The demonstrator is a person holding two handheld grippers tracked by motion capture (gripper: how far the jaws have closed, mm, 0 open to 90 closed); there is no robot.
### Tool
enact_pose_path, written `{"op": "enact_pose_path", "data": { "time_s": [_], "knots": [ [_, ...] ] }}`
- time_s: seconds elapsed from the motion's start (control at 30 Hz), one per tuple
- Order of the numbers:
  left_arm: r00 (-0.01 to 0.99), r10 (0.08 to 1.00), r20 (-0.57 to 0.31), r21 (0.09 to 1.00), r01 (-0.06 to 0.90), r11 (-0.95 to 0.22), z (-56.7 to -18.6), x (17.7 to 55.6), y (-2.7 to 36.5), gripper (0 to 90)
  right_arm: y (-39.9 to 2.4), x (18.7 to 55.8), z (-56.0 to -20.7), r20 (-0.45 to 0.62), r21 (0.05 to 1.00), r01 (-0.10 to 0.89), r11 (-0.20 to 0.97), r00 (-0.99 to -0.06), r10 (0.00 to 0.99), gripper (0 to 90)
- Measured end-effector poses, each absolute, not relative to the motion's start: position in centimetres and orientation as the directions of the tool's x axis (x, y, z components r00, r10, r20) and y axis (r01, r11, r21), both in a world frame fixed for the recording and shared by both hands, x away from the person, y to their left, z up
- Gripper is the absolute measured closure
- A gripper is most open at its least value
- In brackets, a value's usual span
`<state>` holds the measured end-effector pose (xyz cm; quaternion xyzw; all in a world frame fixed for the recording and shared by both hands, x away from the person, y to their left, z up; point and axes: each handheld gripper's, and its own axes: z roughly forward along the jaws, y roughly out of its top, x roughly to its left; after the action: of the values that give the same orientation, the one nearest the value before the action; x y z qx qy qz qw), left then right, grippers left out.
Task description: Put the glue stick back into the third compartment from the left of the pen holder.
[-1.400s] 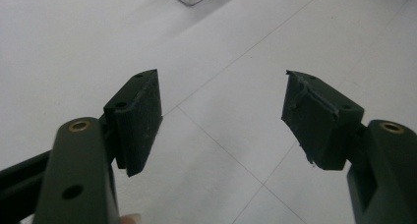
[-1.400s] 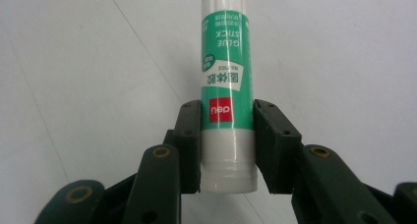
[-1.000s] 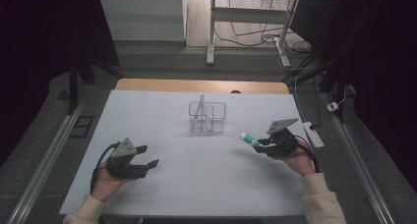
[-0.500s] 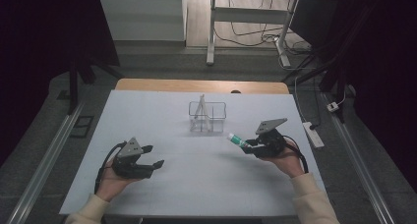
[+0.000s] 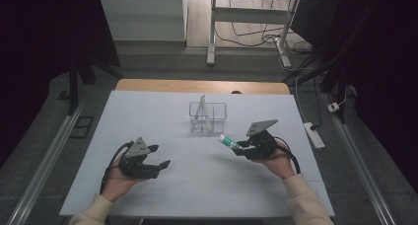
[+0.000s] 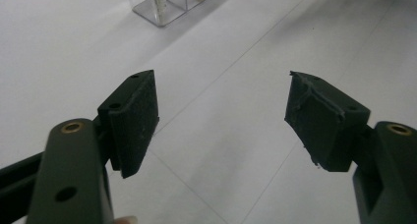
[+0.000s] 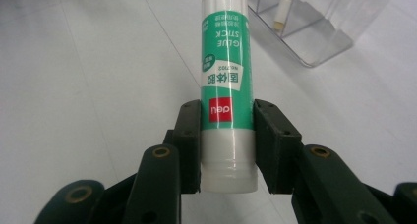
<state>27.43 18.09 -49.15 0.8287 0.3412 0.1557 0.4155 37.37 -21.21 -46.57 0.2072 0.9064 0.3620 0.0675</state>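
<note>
A green and white glue stick [image 5: 227, 141] [image 7: 224, 47] is held off the white table sheet [image 5: 207, 185], and my right gripper [image 5: 237, 149] [image 7: 226, 108] is shut on its white lower end, tip pointing left toward the table's middle. A clear plastic organiser [image 5: 208, 117] [image 7: 314, 32] stands just beyond it, with a thin white stick [image 5: 199, 111] leaning in its left compartment. My left gripper [image 5: 161, 156] [image 6: 219, 81] hovers low at the front left, open, with nothing between its pads, facing the organiser [image 6: 167, 8].
A white power strip [image 5: 314, 134] lies on the floor off the table's right edge. Metal rails run along both sides. A desk frame and cables stand behind the table's wooden far edge [image 5: 202, 86].
My right hand has carried the glue stick leftward, toward the middle and nearer the organiser. The left hand has shifted slightly right.
</note>
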Motion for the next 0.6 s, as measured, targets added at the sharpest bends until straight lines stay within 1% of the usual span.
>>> {"op": "enact_pose_path", "data": {
  "time_s": [0.27, 0.6],
  "knots": [
    [0.732, 0.682, -0.009, 0.792, 0.421, -0.442, -49.0, 27.8, 16.9, 27.0, -19.5, 37.2, -46.8, 0.029, 0.678, 0.311, 0.666, -0.917, 0.398, 64.7],
    [0.753, 0.658, 0.02, 0.782, 0.398, -0.479, -48.9, 28.5, 14.7, 26.0, -17.8, 37.1, -47.2, 0.049, 0.663, 0.314, 0.68, -0.924, 0.379, 64.7]
  ]
}}
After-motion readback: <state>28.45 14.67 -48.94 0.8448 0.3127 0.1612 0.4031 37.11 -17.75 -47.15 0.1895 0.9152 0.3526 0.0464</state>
